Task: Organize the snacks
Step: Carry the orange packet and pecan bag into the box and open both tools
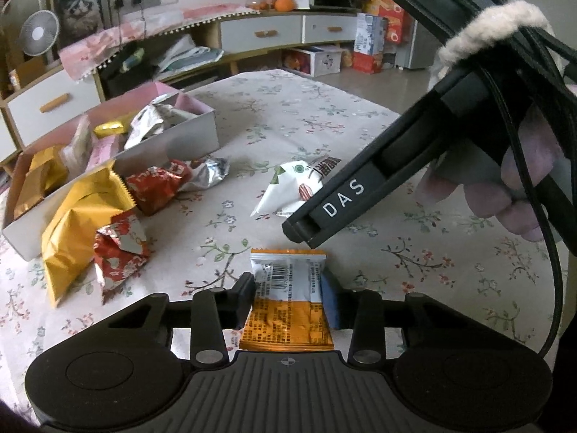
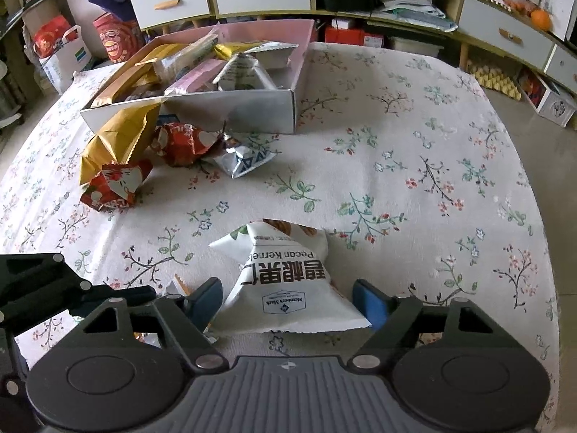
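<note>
Loose snacks lay at ten o'clock on the floral tablecloth (image 2: 396, 151) — a gold bag (image 2: 115, 140), two crumpled red packets (image 2: 115, 187) and a silver one (image 2: 245, 160) — just in front of an open box (image 2: 230, 110) already holding packets. Cabinets with white drawers (image 2: 169, 3) lined the room behind. The left gripper (image 1: 288, 288) pinched an orange-and-white packet (image 1: 288, 303), barcode up, at its sides. The right gripper (image 2: 288, 299) straddled a white pecan-kernel pouch (image 2: 285, 281) at six o'clock; its left pad touched, while the right stood just clear.
</note>
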Motion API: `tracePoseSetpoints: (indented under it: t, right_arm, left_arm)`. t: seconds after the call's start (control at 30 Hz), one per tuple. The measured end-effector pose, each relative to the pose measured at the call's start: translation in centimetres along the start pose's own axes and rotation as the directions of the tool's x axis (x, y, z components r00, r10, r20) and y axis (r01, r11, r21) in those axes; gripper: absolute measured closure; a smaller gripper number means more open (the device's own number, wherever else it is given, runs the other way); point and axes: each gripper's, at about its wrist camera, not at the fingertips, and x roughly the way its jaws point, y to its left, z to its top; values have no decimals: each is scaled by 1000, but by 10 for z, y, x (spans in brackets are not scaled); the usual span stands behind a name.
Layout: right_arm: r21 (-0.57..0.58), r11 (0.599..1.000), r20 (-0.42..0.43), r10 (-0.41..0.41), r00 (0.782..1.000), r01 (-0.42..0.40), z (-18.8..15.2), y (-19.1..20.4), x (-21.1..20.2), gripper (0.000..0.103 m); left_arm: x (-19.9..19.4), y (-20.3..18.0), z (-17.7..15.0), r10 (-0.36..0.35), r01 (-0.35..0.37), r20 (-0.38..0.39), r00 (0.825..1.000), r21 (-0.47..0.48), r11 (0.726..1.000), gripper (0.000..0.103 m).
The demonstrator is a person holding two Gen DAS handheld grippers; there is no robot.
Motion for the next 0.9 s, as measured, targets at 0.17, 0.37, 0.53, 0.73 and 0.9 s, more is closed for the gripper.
tracePoseSetpoints:
  t: [0.17,0.37,0.53,0.73,0.9]
  right_arm:
    - [-7,1000,11,-11,1000,11,3,2,1,59]
    - [24,1000,8,-10,1000,10,7,3,1,62]
    - [5,1000,6,-3,1000,3,10,14,1,62]
    - [-2,1000,14,7,1000,-7,16,24,-1,62]
    - [4,1000,24,14,1000,-14,24,33,-1,62]
  left_arm:
    - [-7,12,-1,27,-27,8,1000,-28,999,66]
    - [-16,31,-3,49,-49,1,999,-82,995,66]
    - [-24,44,-6,62,-61,4,998,-114,992,66]
    - [-31,58,-8,73,-71,4,997,-157,985,66]
    - [-38,70,-7,71,-68,8,997,-197,978,66]
